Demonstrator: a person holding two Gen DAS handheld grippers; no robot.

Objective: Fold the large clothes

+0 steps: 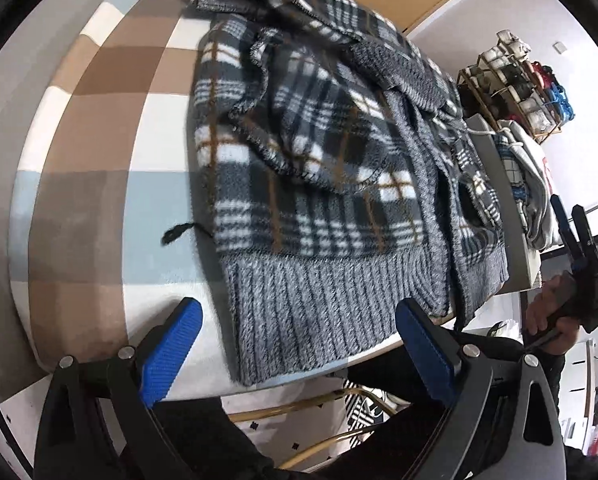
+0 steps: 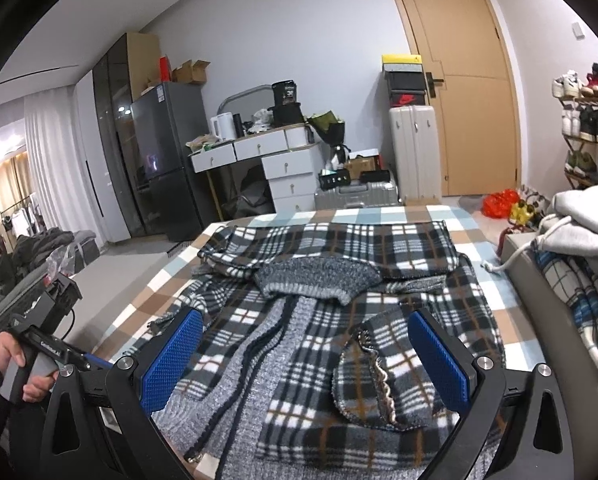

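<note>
Jacket: a plaid fleece jacket (image 2: 383, 276) with grey knit trim lies spread on the bed (image 2: 147, 300), which has a checked cover in brown, white and pale blue.
Long axis: in the right wrist view it runs from the near edge of the bed away toward the door (image 2: 455, 80); the ribbed hem (image 1: 319, 312) is at the near edge of the bed, the grey knit collar (image 2: 319, 276) farther up.
Front: the grey knit strip (image 2: 259, 360) down the front faces up, with the plaid panels on either side of it.
Sleeves: one sleeve is folded across the body; its cuff end (image 2: 373, 380) rests on the chest area. The upper part past the collar is bunched, and its layout is hard to read.
Left gripper (image 1: 295, 356): blue fingers spread wide, holding nothing, just short of the hem at the bed's edge.
Right gripper (image 2: 305, 360): blue fingers wide apart, empty, above the lower half of the jacket.
Hands: a hand (image 2: 15, 364) grips the handle of the left gripper at the side.
Beside the bed: a pile of other clothes (image 2: 583, 240) lies to the right.
</note>
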